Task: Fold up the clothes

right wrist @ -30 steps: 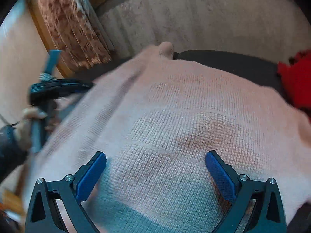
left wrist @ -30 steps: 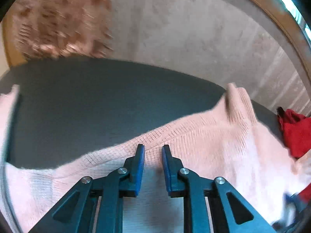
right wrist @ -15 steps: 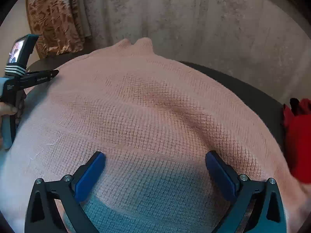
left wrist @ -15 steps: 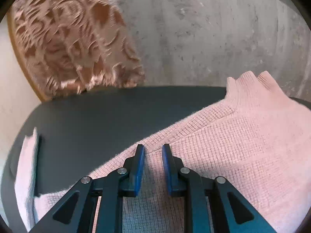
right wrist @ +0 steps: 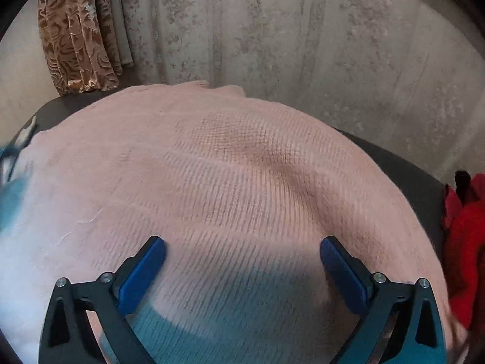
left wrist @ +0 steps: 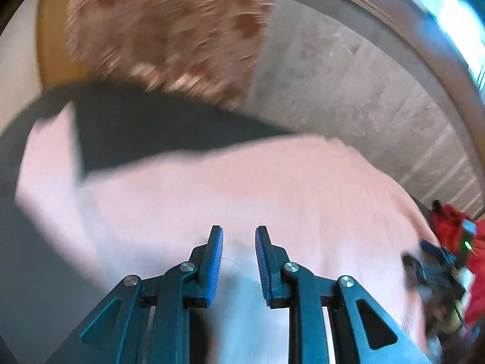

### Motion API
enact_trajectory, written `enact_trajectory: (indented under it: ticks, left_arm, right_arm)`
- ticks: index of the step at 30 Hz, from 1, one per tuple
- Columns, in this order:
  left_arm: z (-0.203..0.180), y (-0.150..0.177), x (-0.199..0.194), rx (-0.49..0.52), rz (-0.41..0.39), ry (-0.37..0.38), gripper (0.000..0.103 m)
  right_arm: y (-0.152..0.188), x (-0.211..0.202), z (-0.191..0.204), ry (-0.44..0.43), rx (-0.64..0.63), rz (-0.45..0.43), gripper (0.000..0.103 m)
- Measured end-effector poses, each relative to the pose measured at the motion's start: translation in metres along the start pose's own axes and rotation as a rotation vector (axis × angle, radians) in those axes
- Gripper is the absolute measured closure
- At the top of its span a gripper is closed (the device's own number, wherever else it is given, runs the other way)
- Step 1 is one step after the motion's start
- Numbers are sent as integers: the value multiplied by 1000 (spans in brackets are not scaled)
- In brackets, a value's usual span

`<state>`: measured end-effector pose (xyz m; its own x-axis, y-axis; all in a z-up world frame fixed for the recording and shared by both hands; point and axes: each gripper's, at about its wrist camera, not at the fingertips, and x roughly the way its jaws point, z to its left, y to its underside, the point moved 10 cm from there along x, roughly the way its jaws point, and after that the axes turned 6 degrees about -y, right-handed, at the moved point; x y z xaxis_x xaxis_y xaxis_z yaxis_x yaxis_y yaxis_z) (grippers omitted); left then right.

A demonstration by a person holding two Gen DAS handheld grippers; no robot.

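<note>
Left wrist view: The left tool [left wrist: 239, 236] points down over the pink knitted sweater [left wrist: 272, 188]. Its blue pads [left wrist: 215, 261] stand a narrow gap apart, and nothing is seen clamped between them; the tool is released. The sweater lies spread on the dark worktop [left wrist: 136, 130], with one sleeve [left wrist: 48, 157] running out toward the left edge of the surface. The picture is motion-blurred. A patterned brown curtain [left wrist: 169, 24] hangs behind the worktop, beside a pale textured wall [left wrist: 348, 85]. A red garment [left wrist: 454, 230] lies at the right edge, just beyond the sweater. The right tool [left wrist: 433, 261] shows there as a dark blurred shape; from this view its state cannot be told.

Right wrist view: The right tool [right wrist: 242, 261] hovers over the sweater [right wrist: 230, 176] with jaws spread wide, released, gripping nothing. The sweater covers most of the worktop [right wrist: 403, 166], its collar [right wrist: 221, 88] at the far edge. The red garment [right wrist: 463, 236] lies at the right, touching the sweater's edge. The curtain [right wrist: 75, 36] hangs at upper left.
</note>
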<state>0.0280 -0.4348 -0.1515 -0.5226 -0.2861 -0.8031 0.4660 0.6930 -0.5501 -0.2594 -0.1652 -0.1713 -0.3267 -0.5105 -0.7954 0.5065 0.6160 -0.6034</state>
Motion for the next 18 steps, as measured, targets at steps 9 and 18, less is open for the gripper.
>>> enact_trajectory:
  ticks: [9,18]
  left_arm:
    - [40,154,-61,-175,153,143,77]
    - [-3,192,-71,-53,179,95,94]
  right_arm:
    - [59,-100,44,-138,4,-120,0]
    - [185,-135,48,-60,36,-22,0]
